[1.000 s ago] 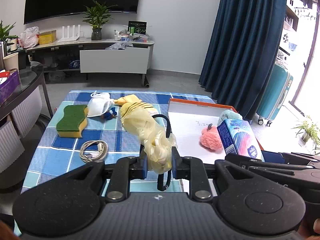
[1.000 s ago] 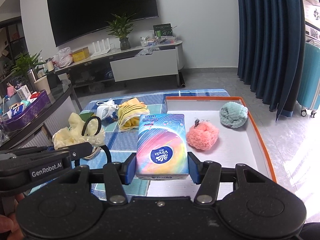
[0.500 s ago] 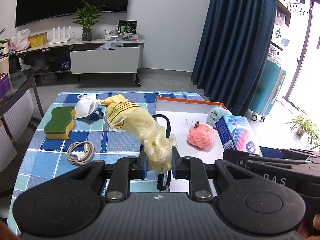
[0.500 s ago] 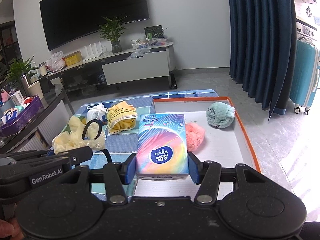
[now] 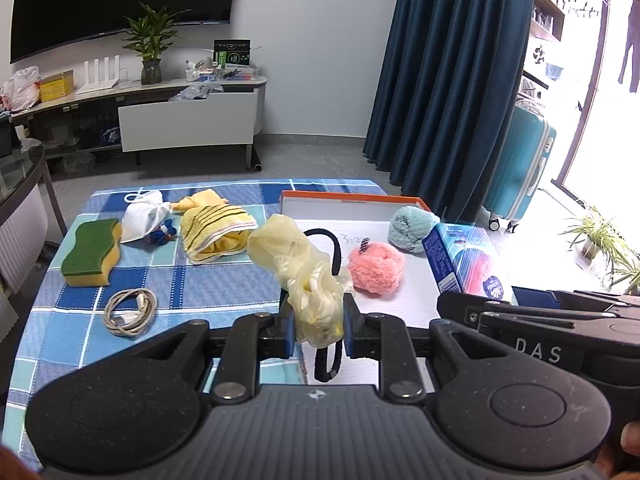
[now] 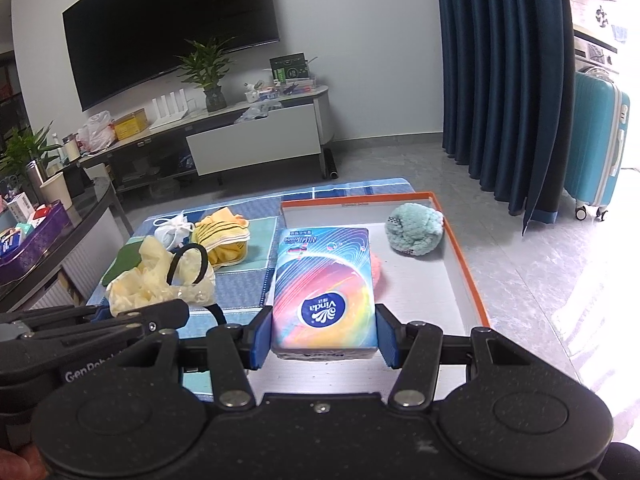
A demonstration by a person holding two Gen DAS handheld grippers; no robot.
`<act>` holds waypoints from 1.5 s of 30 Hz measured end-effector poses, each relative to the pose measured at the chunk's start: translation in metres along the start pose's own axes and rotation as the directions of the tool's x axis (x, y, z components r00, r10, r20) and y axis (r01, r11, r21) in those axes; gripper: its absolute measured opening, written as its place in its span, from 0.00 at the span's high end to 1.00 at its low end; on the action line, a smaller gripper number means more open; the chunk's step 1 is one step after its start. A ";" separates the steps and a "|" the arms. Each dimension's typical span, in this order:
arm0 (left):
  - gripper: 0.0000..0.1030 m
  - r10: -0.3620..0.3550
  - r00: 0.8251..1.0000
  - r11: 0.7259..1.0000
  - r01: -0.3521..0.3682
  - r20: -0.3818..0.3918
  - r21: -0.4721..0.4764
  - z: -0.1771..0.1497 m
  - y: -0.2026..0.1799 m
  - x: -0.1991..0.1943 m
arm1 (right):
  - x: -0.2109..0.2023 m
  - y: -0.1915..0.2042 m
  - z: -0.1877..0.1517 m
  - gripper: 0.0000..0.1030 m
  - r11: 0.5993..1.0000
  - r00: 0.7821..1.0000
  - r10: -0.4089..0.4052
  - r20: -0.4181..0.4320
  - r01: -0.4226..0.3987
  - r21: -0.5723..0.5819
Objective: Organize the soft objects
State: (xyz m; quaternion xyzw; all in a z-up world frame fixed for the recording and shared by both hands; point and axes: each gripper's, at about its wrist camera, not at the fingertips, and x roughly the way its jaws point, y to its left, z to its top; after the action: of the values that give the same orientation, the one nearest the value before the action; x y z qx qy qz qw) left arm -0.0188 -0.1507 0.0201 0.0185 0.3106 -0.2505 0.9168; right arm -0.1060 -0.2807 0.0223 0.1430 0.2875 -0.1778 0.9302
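Both claws have carried forward toward the tray: my left claw clenched on the yellow glove bundle, my right claw gripping the tissue pack, both aloft for dropping beside the pompoms.

You see a blue checked tablecloth, a green and yellow sponge, a yellow cloth with dark stripes, a pale yellow glove, a pink pompom, a light teal pompom, a rainbow-swirl tissue pack and an orange-rimmed white tray.
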 end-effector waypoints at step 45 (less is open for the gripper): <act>0.77 -0.073 0.996 0.996 0.075 -0.048 0.041 0.017 -0.027 0.049 | 0.036 -0.048 0.018 0.38 0.994 0.996 -0.091 -0.021 0.092 0.060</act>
State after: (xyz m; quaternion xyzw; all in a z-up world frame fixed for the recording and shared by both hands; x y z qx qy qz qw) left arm 0.0116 -0.1996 0.0090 0.0322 0.3270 -0.2904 0.8987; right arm -0.0893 -0.3392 0.0080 0.1595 0.2967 -0.2273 0.9137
